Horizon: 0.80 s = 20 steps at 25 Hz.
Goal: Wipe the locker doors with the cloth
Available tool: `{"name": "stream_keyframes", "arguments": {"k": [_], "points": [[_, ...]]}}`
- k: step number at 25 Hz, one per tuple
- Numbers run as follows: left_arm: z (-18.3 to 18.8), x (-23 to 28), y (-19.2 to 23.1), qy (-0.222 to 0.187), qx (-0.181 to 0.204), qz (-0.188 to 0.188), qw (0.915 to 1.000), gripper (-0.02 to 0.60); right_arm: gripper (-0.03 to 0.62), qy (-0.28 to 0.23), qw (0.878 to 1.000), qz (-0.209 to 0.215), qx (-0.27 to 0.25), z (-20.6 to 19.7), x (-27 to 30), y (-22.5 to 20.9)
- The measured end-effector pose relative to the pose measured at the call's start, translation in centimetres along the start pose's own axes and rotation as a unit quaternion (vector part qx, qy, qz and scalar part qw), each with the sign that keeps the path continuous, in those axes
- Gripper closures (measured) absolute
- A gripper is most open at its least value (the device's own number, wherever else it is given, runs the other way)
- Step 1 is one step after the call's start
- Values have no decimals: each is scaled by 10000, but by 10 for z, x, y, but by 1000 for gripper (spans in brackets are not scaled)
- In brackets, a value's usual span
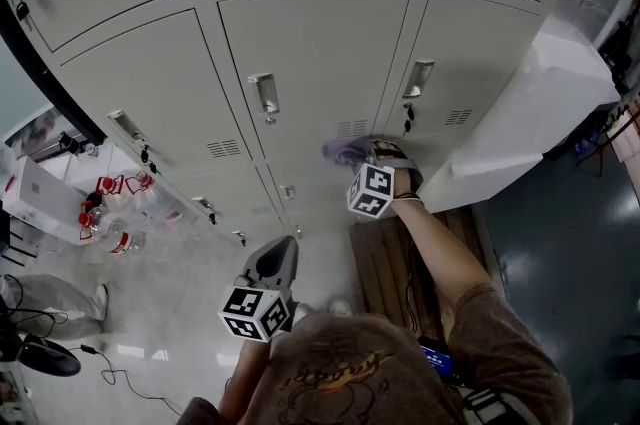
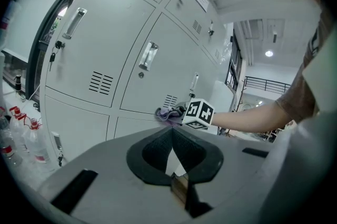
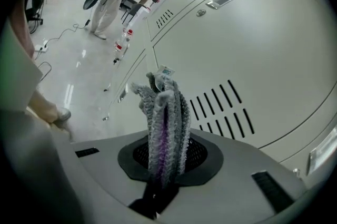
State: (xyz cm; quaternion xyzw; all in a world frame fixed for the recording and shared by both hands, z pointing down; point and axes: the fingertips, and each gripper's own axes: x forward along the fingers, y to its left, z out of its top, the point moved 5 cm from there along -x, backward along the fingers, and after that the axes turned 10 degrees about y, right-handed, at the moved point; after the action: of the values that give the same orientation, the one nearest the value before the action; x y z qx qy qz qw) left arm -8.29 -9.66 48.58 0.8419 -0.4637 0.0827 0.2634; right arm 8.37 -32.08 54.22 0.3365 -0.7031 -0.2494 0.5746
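Blurred cloth (image 1: 343, 151) in right gripper (image 1: 368, 154), possibly against door (image 1: 320, 53)

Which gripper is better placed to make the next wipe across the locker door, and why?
Right. The right gripper holds the cloth close to the locker door, by its vents. The left gripper is shut, empty and farther back.
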Motion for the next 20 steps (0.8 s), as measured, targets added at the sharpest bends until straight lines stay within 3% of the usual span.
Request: {"name": "stream_keyframes", "arguments": {"k": [4,11,20], "points": [[1,-5,1,-40,8,13,10000,578,540,-22,9995,198,247,-1,-1,8],[2,-11,7,-123,-13,34,9999,577,540,-443,9987,48,251,21,-47,-9],[11,-12,9,-257,58,-13,9997,577,540,-1422,9807,33,1338,39,-144,-51]]}}
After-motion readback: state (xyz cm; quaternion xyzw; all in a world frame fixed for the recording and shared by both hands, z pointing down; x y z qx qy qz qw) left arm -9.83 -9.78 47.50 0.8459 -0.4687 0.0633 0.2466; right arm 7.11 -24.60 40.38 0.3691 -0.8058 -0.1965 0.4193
